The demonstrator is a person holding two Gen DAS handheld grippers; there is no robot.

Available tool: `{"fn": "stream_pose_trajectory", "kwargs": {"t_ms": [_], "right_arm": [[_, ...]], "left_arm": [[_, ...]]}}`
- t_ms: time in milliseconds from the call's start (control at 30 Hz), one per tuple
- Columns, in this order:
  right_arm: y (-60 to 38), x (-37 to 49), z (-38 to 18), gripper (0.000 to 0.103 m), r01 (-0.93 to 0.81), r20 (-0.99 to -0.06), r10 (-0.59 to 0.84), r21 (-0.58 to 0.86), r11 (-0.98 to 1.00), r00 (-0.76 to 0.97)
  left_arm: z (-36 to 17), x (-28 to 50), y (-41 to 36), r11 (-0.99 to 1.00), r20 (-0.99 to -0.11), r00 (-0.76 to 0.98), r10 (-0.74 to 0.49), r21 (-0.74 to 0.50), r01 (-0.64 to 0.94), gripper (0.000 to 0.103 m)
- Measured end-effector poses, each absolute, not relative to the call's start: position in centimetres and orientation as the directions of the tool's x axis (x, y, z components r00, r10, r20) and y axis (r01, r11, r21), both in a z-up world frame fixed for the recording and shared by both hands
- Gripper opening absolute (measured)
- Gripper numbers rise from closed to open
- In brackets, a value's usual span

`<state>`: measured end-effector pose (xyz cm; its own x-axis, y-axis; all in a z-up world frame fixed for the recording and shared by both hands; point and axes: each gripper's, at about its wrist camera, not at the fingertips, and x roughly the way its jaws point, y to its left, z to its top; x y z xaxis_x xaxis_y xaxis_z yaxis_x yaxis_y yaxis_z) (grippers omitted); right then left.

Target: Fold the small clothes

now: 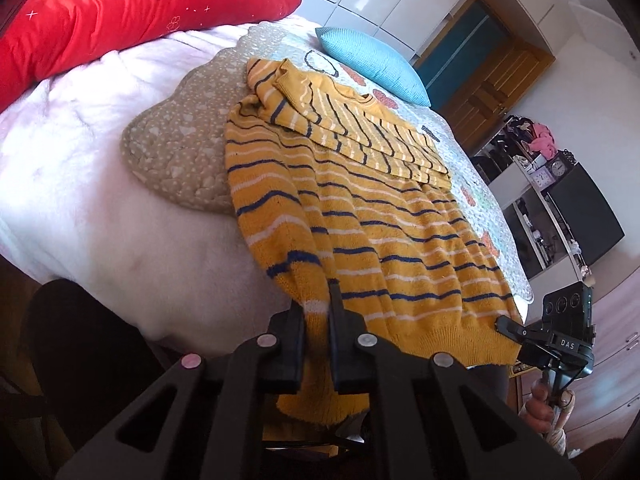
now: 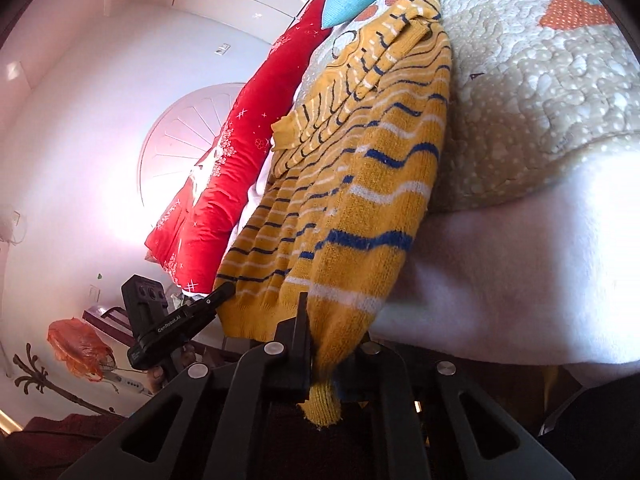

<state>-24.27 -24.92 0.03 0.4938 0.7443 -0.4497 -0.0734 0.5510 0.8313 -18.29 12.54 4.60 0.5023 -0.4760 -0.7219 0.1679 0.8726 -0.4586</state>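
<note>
- Two grippers pinching the near hem of the sweater [image 1: 380,240]: left gripper [image 1: 318,320] closing on the folded-in side, right gripper [image 2: 320,344] clamping the other corner, lower centre of each view.
- Lying across the quilt [image 1: 180,152], sleeves already folded in.
- Probably calling next for lifting the hem together toward the collar, upper frame.
- Sitting beyond: blue pillow [image 1: 372,64], red pillow [image 1: 120,20], neither blocking.
</note>
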Motion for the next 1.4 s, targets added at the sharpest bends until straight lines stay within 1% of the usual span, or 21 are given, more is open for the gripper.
{"fn": "stream_pose_trajectory", "kwargs": {"t_ms": [100, 167, 267, 333, 400, 467, 533, 633, 767, 933, 1100, 1167, 1200, 1233, 1267, 1300, 1333, 1367, 1400], "right_arm": [[-25.1, -23.3, 0.1, 0.009, -0.061, -0.438, 0.751, 0.844, 0.533, 0.494], [-25.2, -22.0, 1.4, 0.009, -0.090, -0.438, 0.745, 0.831, 0.549, 0.503], [-25.1, -19.0, 4.4, 0.009, -0.160, -0.417, 0.743, 0.808, 0.567, 0.524], [-25.2, -16.3, 6.8, 0.009, -0.196, -0.410, 0.729, 0.785, 0.588, 0.548], [-25.4, -13.1, 8.9, 0.009, -0.226, -0.408, 0.704, 0.750, 0.621, 0.581], [-25.7, -9.6, 10.2, 0.009, -0.226, -0.413, 0.679, 0.730, 0.645, 0.607], [-26.1, -5.9, 10.6, 0.009, -0.194, -0.429, 0.642, 0.716, 0.671, 0.636], [-27.0, -0.5, 9.5, 0.009, -0.110, -0.483, 0.586, 0.703, 0.702, 0.650], [-28.0, 4.9, 5.9, 0.010, 0.018, -0.561, 0.547, 0.708, 0.706, 0.622], [-29.6, 8.0, 3.2, 0.011, 0.093, -0.571, 0.554, 0.743, 0.663, 0.606], [-30.3, 10.4, 2.2, 0.011, 0.136, -0.571, 0.569, 0.766, 0.628, 0.591], [-30.6, 11.1, 1.6, 0.013, 0.160, -0.569, 0.579, 0.780, 0.605, 0.584], [-30.9, 11.5, 1.2, 0.014, 0.174, -0.563, 0.588, 0.792, 0.585, 0.581], [-31.1, 11.7, 0.9, 0.017, 0.189, -0.551, 0.598, 0.806, 0.560, 0.582], [-31.5, 12.0, 0.5, 0.022, 0.200, -0.535, 0.608, 0.823, 0.532, 0.587], [-31.8, 12.2, 0.3, 0.025, 0.207, -0.513, 0.620, 0.842, 0.498, 0.594], [-32.0, 12.4, 0.1, 0.033, 0.210, -0.489, 0.630, 0.860, 0.466, 0.603], [-32.3, 12.5, 0.1, 0.038, 0.211, -0.469, 0.635, 0.873, 0.441, 0.614], [-32.4, 12.7, 0.1, 0.041, 0.212, -0.455, 0.636, 0.881, 0.423, 0.624]], "left_arm": [[4.5, -17.7, 12.7, 0.868, -0.728, 0.490, -0.480, -0.474, 0.147, 0.009], [5.5, -16.7, 13.0, 0.856, -0.705, 0.507, -0.497, -0.494, 0.153, 0.009], [8.0, -14.3, 13.0, 0.854, -0.666, 0.555, -0.498, -0.489, 0.179, 0.009], [9.7, -11.7, 12.6, 0.861, -0.647, 0.588, -0.486, -0.469, 0.195, 0.009], [11.1, -8.6, 11.4, 0.881, -0.635, 0.623, -0.456, -0.418, 0.219, 0.009], [11.9, -5.0, 10.0, 0.894, -0.634, 0.637, -0.438, -0.382, 0.235, 0.009], [12.0, -1.1, 8.7, 0.898, -0.643, 0.633, -0.432, -0.376, 0.230, 0.009], [10.9, 4.4, 6.6, 0.910, -0.677, 0.614, -0.407, -0.361, 0.205, 0.009], [7.5, 10.3, 5.3, 0.931, -0.747, 0.562, -0.355, -0.333, 0.146, 0.009], [4.5, 14.2, 6.3, 0.915, -0.778, 0.504, -0.375, -0.397, 0.069, 0.010], [3.9, 15.3, 7.2, 0.883, -0.760, 0.492, -0.424, -0.467, 0.039, 0.012], [3.8, 15.6, 7.8, 0.860, -0.746, 0.488, -0.452, -0.511, 0.016, 0.016], [3.7, 15.8, 8.0, 0.847, -0.739, 0.486, -0.467, -0.532, 0.005, 0.020], [3.6, 16.0, 8.3, 0.835, -0.732, 0.484, -0.479, -0.550, -0.005, 0.023], [3.6, 16.2, 8.4, 0.826, -0.726, 0.482, -0.490, -0.564, -0.011, 0.025], [3.7, 16.3, 8.5, 0.815, -0.718, 0.483, -0.502, -0.579, -0.013, 0.031], [3.8, 16.5, 8.7, 0.804, -0.705, 0.488, -0.514, -0.595, -0.013, 0.038], [4.0, 16.5, 8.9, 0.792, -0.692, 0.497, -0.523, -0.610, -0.014, 0.043], [4.3, 16.6, 9.1, 0.783, -0.679, 0.513, -0.526, -0.621, -0.018, 0.054]]}}
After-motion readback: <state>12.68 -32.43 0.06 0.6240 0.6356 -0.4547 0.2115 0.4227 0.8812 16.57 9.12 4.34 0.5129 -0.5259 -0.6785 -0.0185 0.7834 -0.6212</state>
